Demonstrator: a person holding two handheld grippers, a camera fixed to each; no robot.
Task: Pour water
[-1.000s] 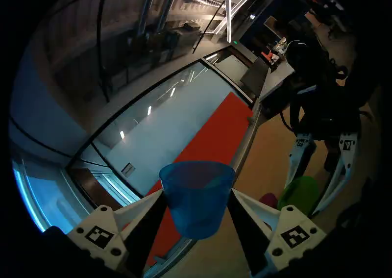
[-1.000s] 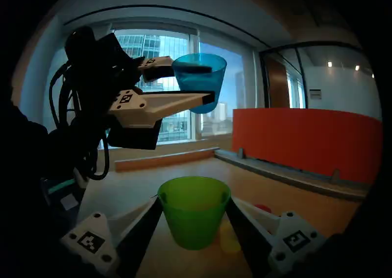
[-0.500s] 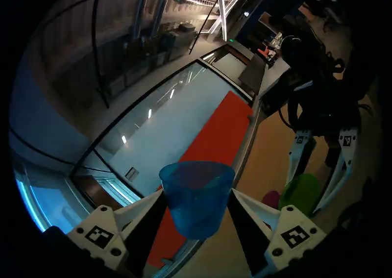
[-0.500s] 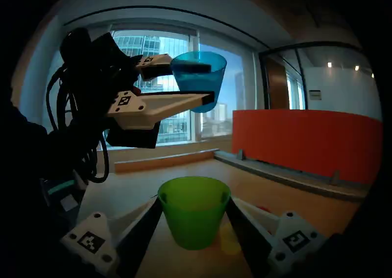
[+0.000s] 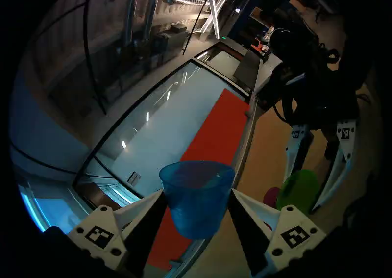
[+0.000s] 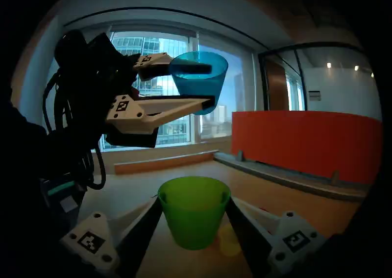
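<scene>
My left gripper (image 5: 196,204) is shut on a translucent blue cup (image 5: 196,198), raised high and tilted up toward the ceiling. In the right gripper view the same blue cup (image 6: 198,81) hangs in the left gripper (image 6: 208,84), above and slightly behind a green cup (image 6: 194,210). That green cup is upright, with my right gripper (image 6: 194,214) shut on it just over the wooden table (image 6: 274,189). In the left gripper view the green cup (image 5: 299,189) sits low at the right between the right gripper's fingers (image 5: 294,155).
An orange partition (image 6: 308,140) runs along the table's far right edge, with a metal rail at its foot. Windows (image 6: 157,87) lie behind the left gripper. A small red object (image 5: 270,197) lies on the table beside the green cup. Dark cables hang from the left gripper.
The left gripper has tilted and risen slightly with the blue cup, so its mouth turns a little more toward the green cup. The right gripper and green cup have stayed put.
</scene>
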